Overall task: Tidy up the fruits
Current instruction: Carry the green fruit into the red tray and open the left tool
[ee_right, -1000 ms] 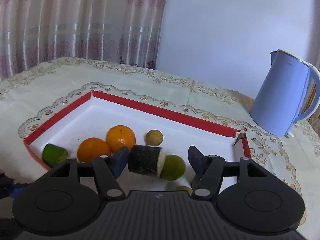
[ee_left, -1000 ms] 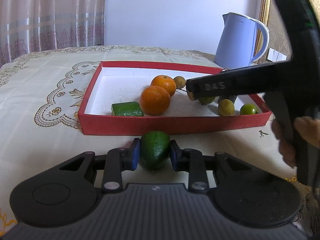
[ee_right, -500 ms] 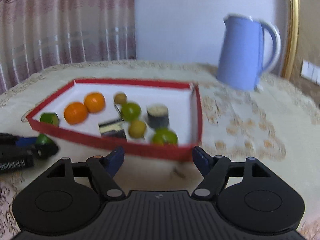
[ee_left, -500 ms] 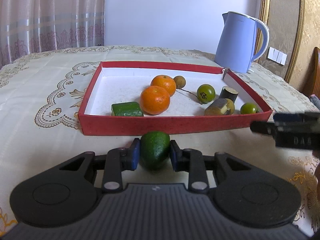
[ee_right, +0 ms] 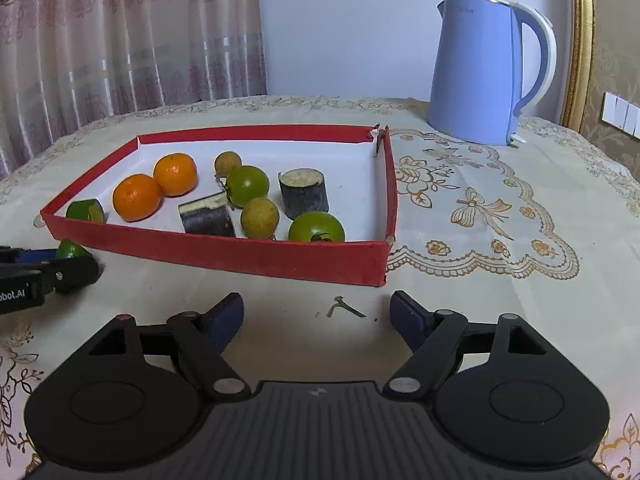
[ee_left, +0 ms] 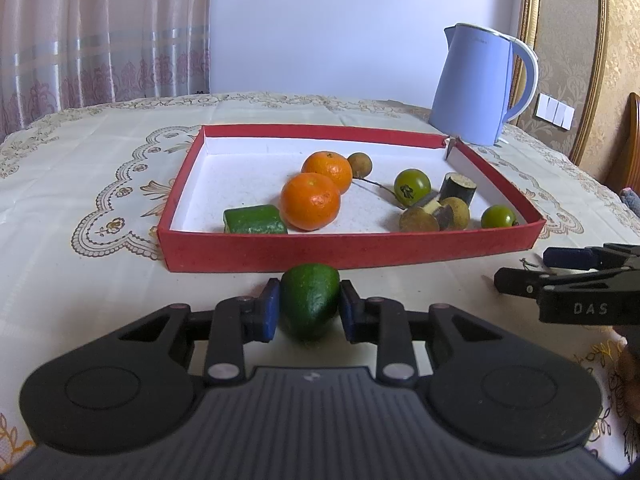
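A red tray (ee_left: 360,249) (ee_right: 280,258) with a white floor holds two oranges (ee_left: 310,201) (ee_right: 137,197), a green chunk (ee_left: 254,220), green round fruits (ee_right: 247,185), small brown fruits and two dark cane pieces (ee_right: 304,193). My left gripper (ee_left: 309,308) is shut on a green avocado (ee_left: 310,304) on the tablecloth just before the tray's near wall. My right gripper (ee_right: 318,314) hovers over the cloth outside the tray's near right corner, its jaws opening with nothing between them. A small green stem (ee_right: 342,307) lies under it.
A light blue kettle (ee_right: 486,70) stands behind the tray's far right corner. The table carries a cream embroidered cloth (ee_right: 500,220). Curtains hang at the back left, a gold-framed wall at the right. The other gripper (ee_left: 568,292) shows low at right in the left wrist view.
My right gripper let go of the dark cane piece inside the tray, pulled back out over the near wall and sank toward the cloth, jaws wider. The left gripper kept still on the avocado.
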{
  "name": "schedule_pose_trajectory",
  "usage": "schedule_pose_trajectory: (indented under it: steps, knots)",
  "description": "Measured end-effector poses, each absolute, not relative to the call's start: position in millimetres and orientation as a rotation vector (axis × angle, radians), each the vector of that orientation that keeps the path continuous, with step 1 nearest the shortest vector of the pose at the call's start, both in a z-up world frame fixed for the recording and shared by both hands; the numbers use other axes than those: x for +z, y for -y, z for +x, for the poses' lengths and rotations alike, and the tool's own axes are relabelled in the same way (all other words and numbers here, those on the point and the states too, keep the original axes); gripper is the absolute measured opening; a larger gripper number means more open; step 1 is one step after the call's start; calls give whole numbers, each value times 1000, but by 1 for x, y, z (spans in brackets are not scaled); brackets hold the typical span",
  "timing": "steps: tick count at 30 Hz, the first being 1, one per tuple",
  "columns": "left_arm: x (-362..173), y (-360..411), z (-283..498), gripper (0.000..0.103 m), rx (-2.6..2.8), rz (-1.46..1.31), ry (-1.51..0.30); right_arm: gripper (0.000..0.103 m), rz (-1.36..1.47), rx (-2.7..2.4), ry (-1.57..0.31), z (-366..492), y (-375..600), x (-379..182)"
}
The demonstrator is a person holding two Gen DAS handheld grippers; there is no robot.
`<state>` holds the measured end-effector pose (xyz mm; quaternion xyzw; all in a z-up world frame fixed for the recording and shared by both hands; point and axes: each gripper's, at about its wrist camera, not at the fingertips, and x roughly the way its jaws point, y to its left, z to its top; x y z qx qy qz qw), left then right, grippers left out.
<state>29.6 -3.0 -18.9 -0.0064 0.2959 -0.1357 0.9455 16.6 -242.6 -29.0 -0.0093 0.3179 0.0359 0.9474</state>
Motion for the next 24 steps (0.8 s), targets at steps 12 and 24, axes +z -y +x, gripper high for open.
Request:
schedule_pose_trajectory:
  steps: [12, 24]
  knots:
    - [-6, 3, 26, 27, -294, -24, -604, 92, -23, 76, -662, 19, 241, -31]
    - [26, 36, 59, 27, -342, 4, -566, 93, -23, 77, -662, 19, 241, -31]
